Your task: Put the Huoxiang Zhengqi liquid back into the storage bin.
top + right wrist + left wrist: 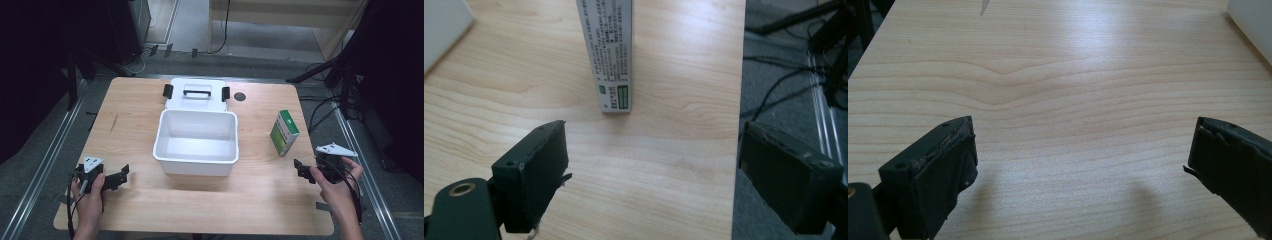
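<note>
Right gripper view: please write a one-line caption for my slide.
Open right gripper faces the small green-and-white box standing near the wooden table edge.

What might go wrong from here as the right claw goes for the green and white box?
1. The green and white box stands on edge near the table's right edge; a glancing touch from the right claw, open and short of it, may topple it or push it off.
2. Carried toward the open white bin, it could clip the rim.

Small print covers the green-and-white box [610, 52], but it is too blurred to read
</note>
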The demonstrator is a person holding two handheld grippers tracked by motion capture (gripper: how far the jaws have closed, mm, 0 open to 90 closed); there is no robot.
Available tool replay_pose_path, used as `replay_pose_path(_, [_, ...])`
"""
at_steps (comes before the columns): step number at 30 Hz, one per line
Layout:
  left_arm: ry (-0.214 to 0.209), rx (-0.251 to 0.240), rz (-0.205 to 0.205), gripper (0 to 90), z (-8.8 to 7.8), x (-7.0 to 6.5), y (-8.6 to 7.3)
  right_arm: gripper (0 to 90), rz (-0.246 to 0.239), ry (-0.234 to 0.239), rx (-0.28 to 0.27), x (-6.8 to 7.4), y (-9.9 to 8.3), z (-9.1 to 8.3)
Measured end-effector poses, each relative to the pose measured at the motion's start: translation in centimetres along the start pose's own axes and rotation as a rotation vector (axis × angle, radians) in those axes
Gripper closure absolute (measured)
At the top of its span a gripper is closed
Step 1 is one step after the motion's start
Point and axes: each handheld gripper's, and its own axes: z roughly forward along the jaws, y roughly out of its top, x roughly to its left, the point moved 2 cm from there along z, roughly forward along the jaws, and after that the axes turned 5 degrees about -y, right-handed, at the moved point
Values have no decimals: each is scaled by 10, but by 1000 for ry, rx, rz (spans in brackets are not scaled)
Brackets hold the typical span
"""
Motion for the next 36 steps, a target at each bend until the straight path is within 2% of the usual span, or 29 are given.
replay_pose_path(3, [1,2,3,0,0,0,0,124,-14,10,78,3,9,4])
replay_pose_path(9, [2,3,3,0,0,0,0,126,-61,25,274,10,27,14])
replay_pose_path(12, [1,3,2,0,0,0,0,126,-80,30,338,13,39,14])
replay_pose_path(16, [-1,1,-2,0,0,0,0,126,-105,23,377,19,58,12])
replay_pose_path(19, [-4,3,-3,0,0,0,0,127,-127,-2,397,24,72,11])
replay_pose_path(21, [-4,2,-5,0,0,0,0,127,-136,7,406,27,81,10])
replay_pose_path(24, [-5,4,-5,0,0,1,0,129,-144,-5,416,32,92,10])
replay_pose_path(27, [-6,2,-5,0,0,0,0,132,-141,-16,426,35,101,12])
replay_pose_path(32, [-6,3,-5,0,0,1,0,161,-123,-71,450,33,116,17])
replay_pose_path(36, [-3,3,-6,0,0,1,0,162,-111,-64,467,32,122,21])
